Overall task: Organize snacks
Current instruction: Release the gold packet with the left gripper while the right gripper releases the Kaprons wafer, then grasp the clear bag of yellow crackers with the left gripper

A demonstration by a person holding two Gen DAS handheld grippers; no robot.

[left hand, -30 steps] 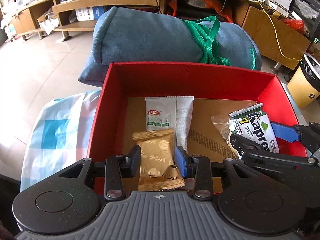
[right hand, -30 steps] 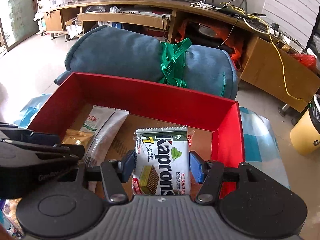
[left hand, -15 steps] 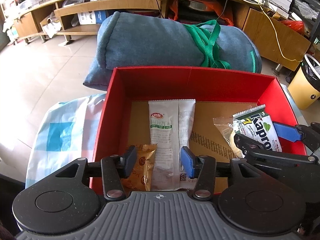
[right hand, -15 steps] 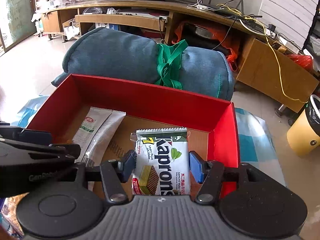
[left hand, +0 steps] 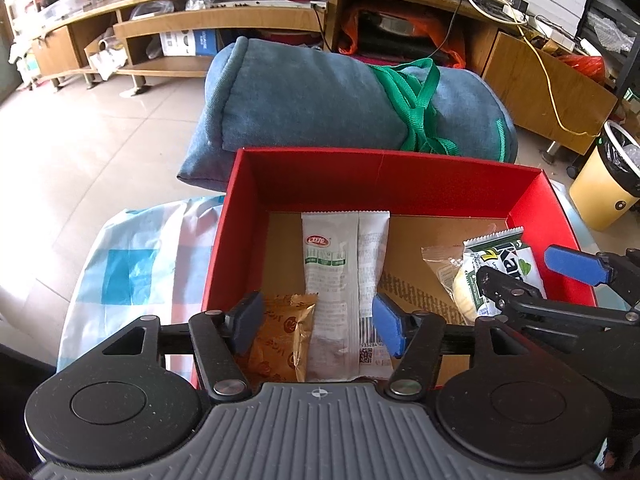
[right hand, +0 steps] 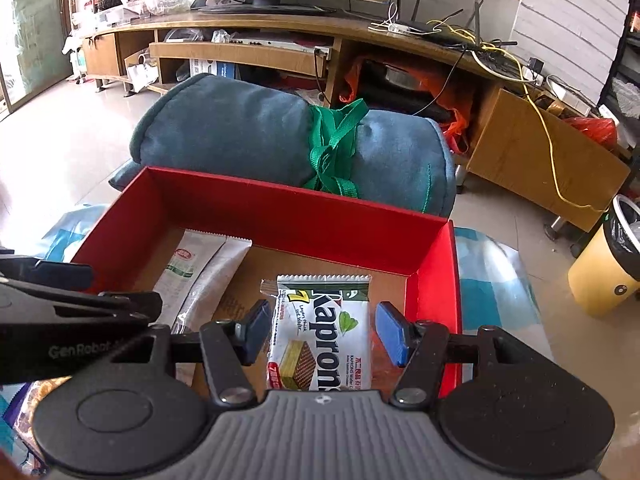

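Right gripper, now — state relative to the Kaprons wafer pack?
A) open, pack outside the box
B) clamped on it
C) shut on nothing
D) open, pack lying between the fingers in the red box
D: the right gripper stands open, with gaps on both sides of the Kaprons wafer pack, which lies on the cardboard floor of the red box.

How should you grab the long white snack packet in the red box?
Probably pinch the long white snack packet across its narrow width near the middle, coming straight down from above. It lies flat, lengthwise on the floor of the red box, so its long edges are free; the gold packet crowds its near left corner.
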